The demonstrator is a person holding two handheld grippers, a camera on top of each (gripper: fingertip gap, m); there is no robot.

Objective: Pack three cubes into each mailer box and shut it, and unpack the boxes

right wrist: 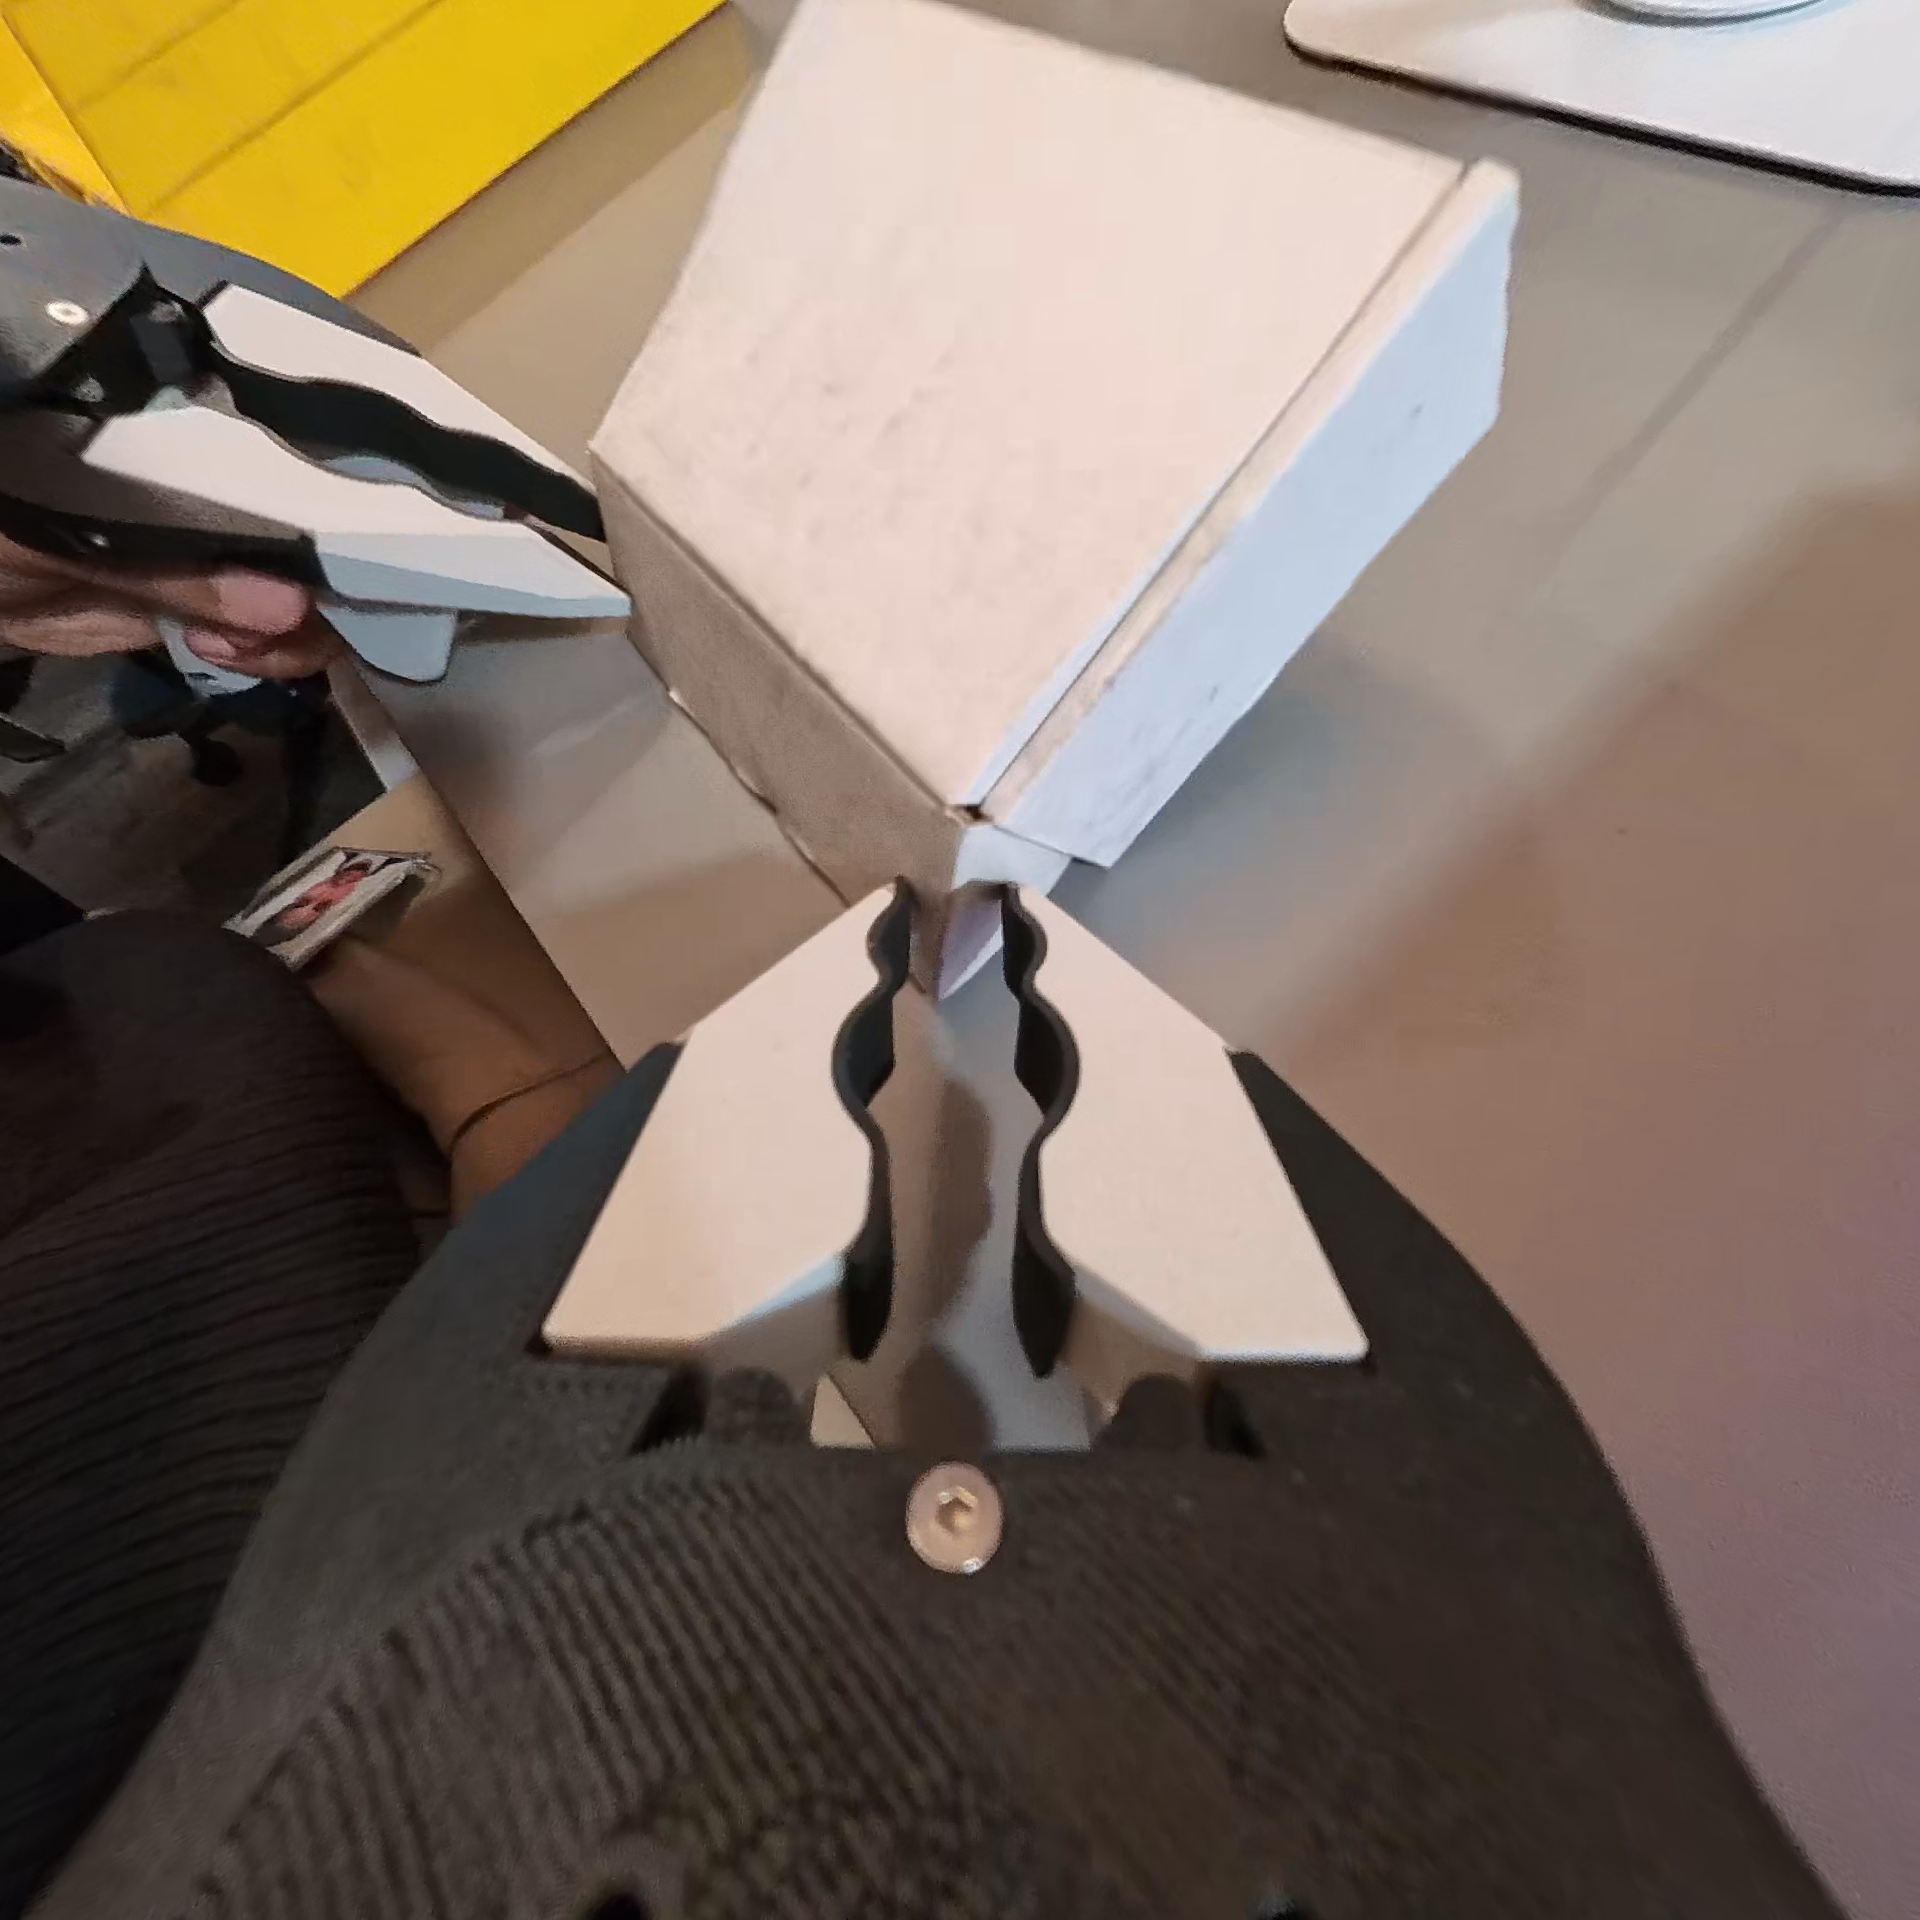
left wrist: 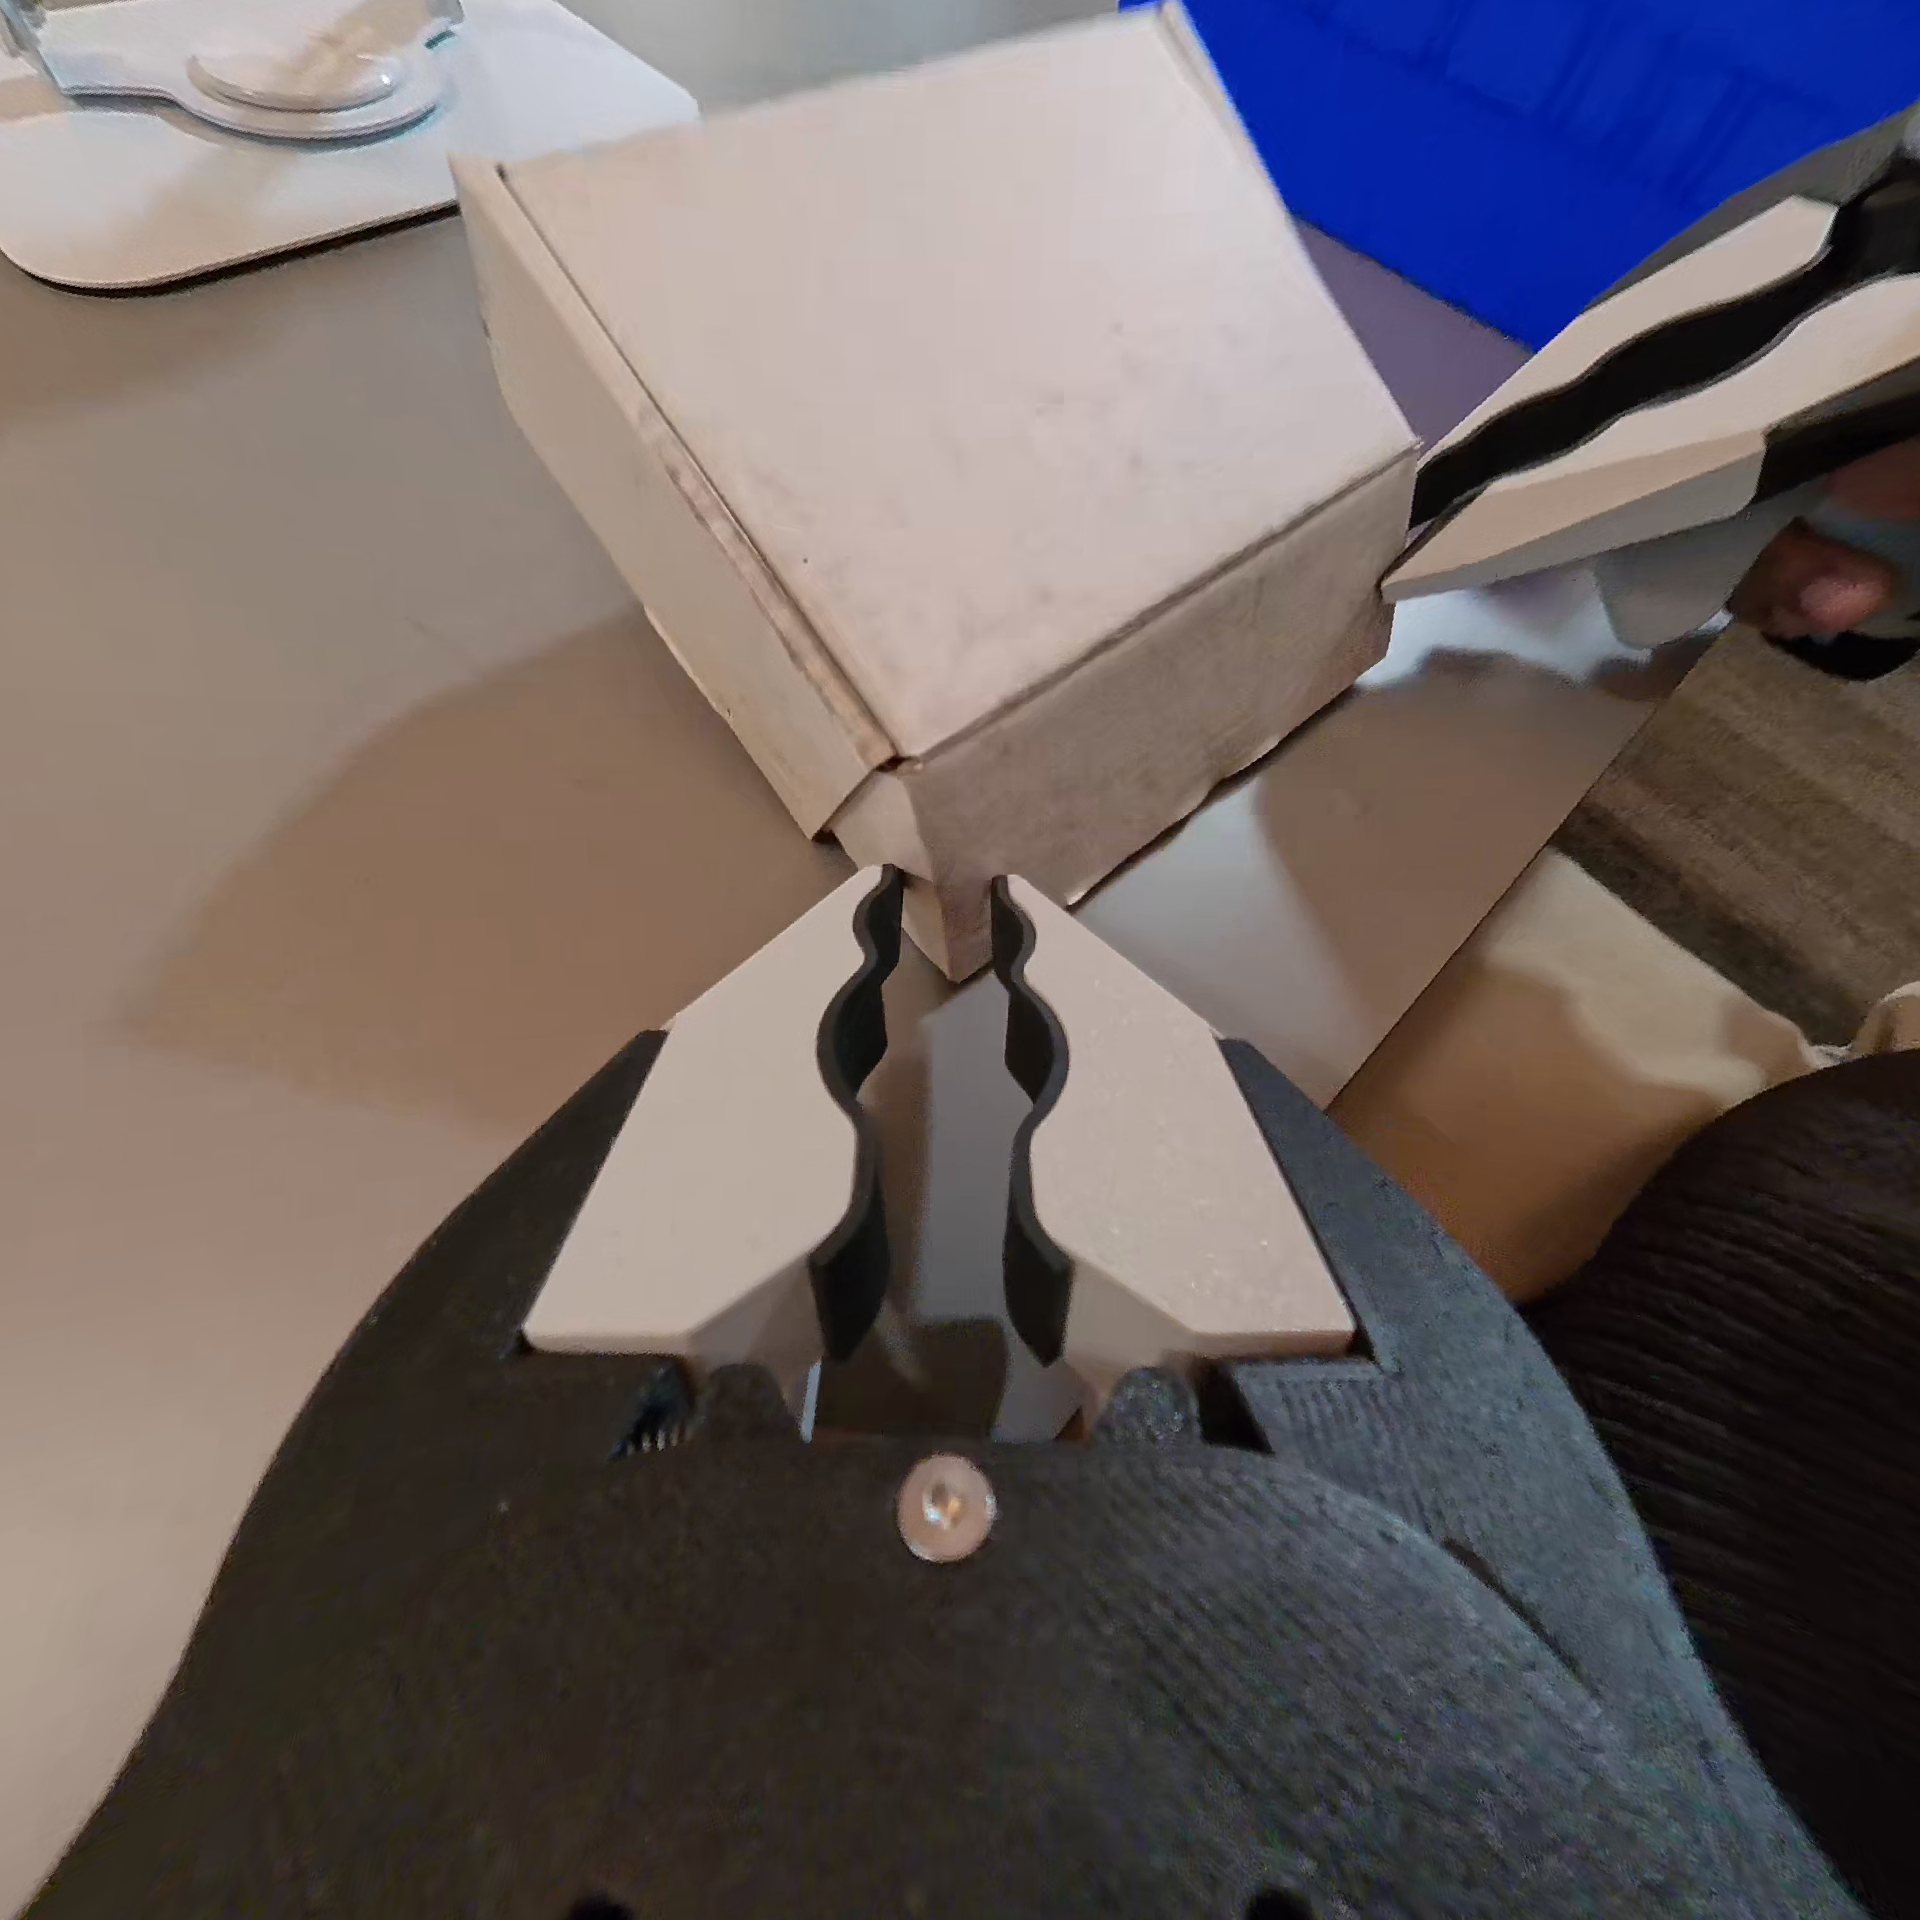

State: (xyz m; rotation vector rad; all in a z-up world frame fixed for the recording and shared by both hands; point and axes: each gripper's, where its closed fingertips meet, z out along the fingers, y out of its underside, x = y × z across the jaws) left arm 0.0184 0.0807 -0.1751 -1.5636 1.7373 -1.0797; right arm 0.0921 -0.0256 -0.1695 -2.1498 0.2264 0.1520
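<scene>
A closed white mailer box (left wrist: 935,416) hangs tilted over the grey table, held by two of its near corners; its shadow falls on the tabletop below. My left gripper (left wrist: 943,920) is shut on one bottom corner of the box. My right gripper (right wrist: 956,930) is shut on the other corner of the same box (right wrist: 987,416). The right gripper also shows at the box's right corner in the left wrist view (left wrist: 1403,551), and the left gripper at its left corner in the right wrist view (right wrist: 608,566). No cubes are in sight.
A white monitor stand base (left wrist: 208,208) sits at the back of the table (left wrist: 260,727), also in the right wrist view (right wrist: 1662,94). A blue object (left wrist: 1507,135) and a yellow one (right wrist: 312,114) lie behind. The table's near edge and the person's dark clothing (right wrist: 156,1143) are close below. My right fingertips sit around 15 cm from my left ones.
</scene>
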